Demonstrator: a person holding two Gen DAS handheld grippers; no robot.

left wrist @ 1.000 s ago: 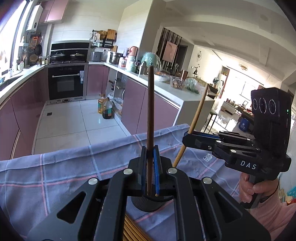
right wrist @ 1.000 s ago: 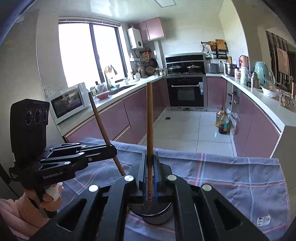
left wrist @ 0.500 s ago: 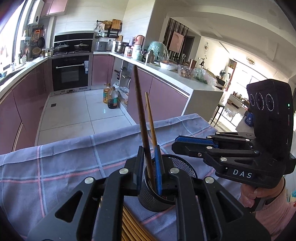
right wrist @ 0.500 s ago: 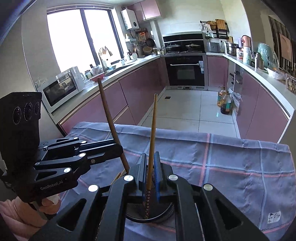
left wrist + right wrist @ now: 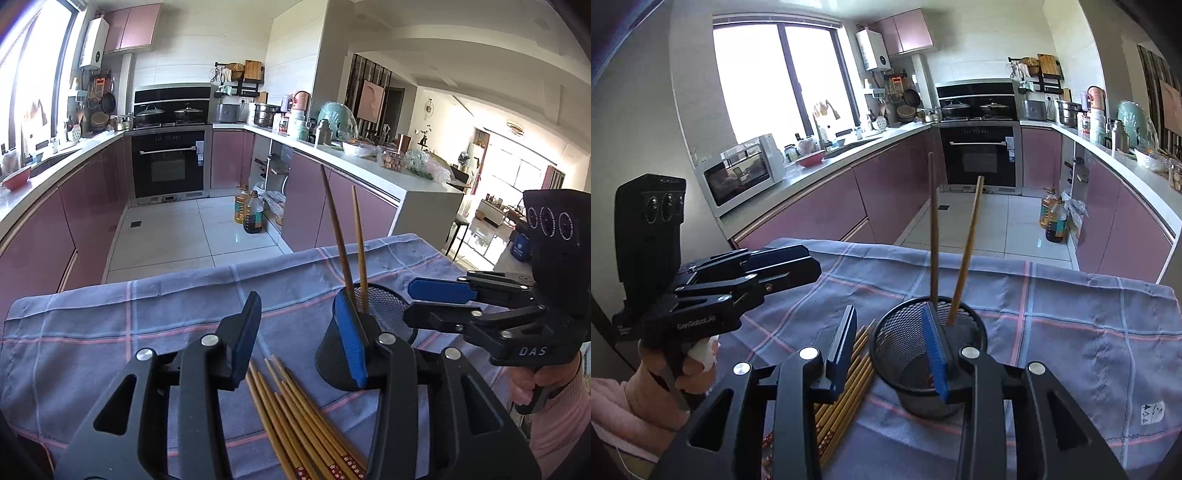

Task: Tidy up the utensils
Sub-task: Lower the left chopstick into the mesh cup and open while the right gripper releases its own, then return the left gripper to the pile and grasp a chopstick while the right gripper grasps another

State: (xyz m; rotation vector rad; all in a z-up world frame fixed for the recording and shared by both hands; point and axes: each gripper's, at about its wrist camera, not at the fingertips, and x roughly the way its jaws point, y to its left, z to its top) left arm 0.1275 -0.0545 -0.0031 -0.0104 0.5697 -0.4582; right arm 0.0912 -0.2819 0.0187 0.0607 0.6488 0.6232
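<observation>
A black mesh cup point(image 5: 332, 358) point(image 5: 912, 387) stands on the checked cloth point(image 5: 110, 332). Two chopsticks point(image 5: 360, 251) point(image 5: 966, 254) lean in it, free of both grippers. Several loose chopsticks point(image 5: 295, 417) point(image 5: 846, 391) lie on the cloth just left of the cup. My left gripper point(image 5: 299, 339) hovers over their tips; its jaws are opening with nothing gripped, and its right finger is against the cup's near side. My right gripper point(image 5: 890, 345) is just above the cup's left rim, its jaws opening and empty. Each gripper also shows in the other's view: the left gripper point(image 5: 801, 273), the right gripper point(image 5: 424, 302).
The cloth's far edge point(image 5: 960, 254) drops to the tiled kitchen floor. Oil bottles point(image 5: 251, 214) stand on the floor by the pink cabinets. A hand in a pink sleeve point(image 5: 554, 417) holds the right gripper's handle at the table's right side.
Both grippers were shut, each on an upright chopstick above the cup. They came down to the cup and their jaws parted, so both chopsticks now lean loose in it.
</observation>
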